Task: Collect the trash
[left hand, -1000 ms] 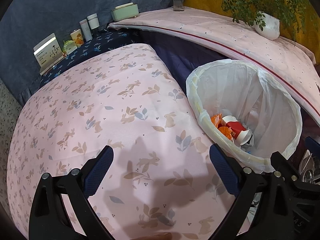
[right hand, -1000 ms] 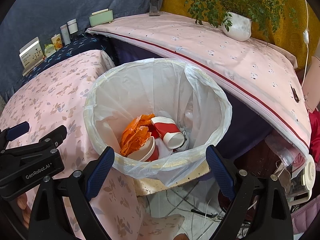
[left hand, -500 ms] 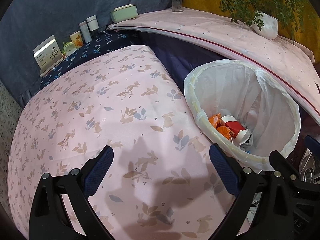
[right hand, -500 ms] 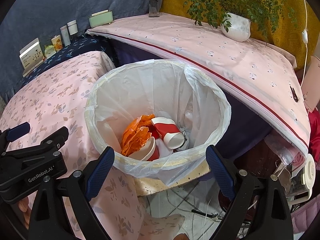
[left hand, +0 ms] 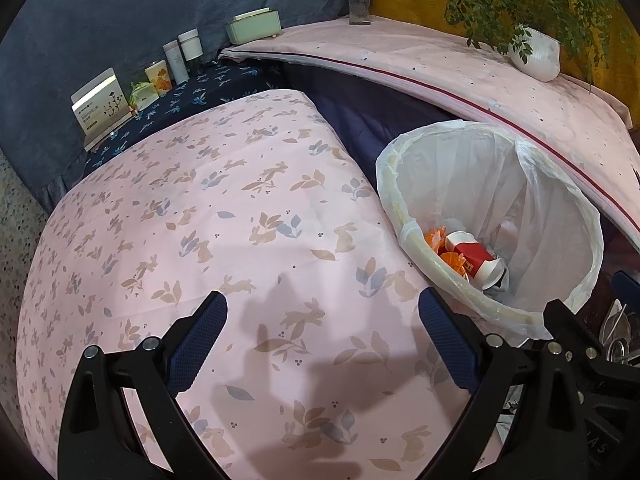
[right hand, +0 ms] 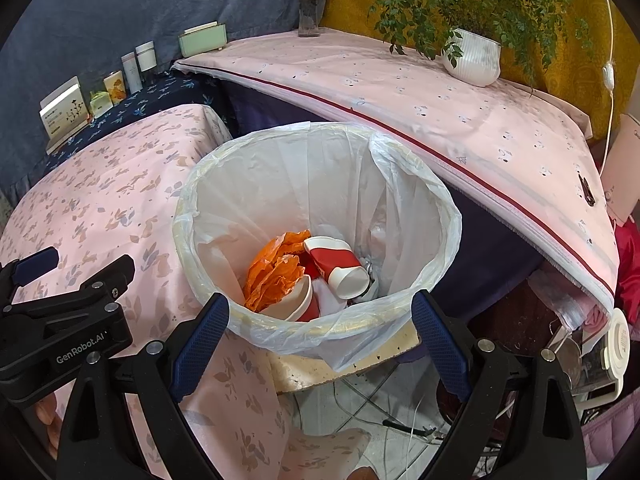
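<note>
We hold both tools wide open and empty. Our right tool hovers over the near rim of the round bin lined with thin white crinkled plastic. Our left tool hangs over the pink rabbit-print bench cloth, the bin to its right. The trash lies at the bin's bottom: crumpled orange wrapper and red-and-white paper cups, the upper one tipped with its mouth near-right. We judge collection is nearly complete.

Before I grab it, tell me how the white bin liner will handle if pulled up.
The white bin liner looks thin and wrinkled, so probably floppy and apt to tear. It holds only red paper cups and orange plastic, so likely light. Its draped edge suggests it may slip off the rim.
</note>
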A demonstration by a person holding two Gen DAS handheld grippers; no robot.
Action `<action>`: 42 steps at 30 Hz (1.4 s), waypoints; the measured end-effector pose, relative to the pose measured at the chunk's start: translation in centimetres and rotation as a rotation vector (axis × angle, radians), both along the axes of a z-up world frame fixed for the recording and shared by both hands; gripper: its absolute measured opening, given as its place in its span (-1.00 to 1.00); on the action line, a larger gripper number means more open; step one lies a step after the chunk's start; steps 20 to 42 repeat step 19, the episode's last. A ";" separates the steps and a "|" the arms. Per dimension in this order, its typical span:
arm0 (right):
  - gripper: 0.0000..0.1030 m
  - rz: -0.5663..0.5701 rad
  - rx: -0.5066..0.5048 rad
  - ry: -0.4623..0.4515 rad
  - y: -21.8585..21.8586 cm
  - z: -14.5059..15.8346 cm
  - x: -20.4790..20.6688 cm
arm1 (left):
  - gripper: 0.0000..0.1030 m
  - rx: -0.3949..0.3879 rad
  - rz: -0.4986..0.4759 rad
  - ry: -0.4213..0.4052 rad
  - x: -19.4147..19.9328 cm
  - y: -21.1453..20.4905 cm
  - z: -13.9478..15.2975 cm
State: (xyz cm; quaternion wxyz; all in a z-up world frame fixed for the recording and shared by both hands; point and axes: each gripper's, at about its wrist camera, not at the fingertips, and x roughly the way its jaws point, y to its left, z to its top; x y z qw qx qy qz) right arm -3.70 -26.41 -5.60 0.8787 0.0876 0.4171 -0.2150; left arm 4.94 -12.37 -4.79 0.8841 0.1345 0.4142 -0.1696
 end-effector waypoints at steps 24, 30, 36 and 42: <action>0.71 -0.013 0.000 -0.004 0.0 0.2 -0.1 | 0.79 -0.012 -0.030 0.000 -0.2 -0.2 0.0; 0.71 -0.013 0.000 -0.004 0.0 0.2 -0.1 | 0.79 -0.012 -0.030 0.000 -0.2 -0.2 0.0; 0.71 -0.013 0.000 -0.004 0.0 0.2 -0.1 | 0.79 -0.012 -0.030 0.000 -0.2 -0.2 0.0; 0.71 -0.013 0.000 -0.004 0.0 0.2 -0.1 | 0.79 -0.012 -0.030 0.000 -0.2 -0.2 0.0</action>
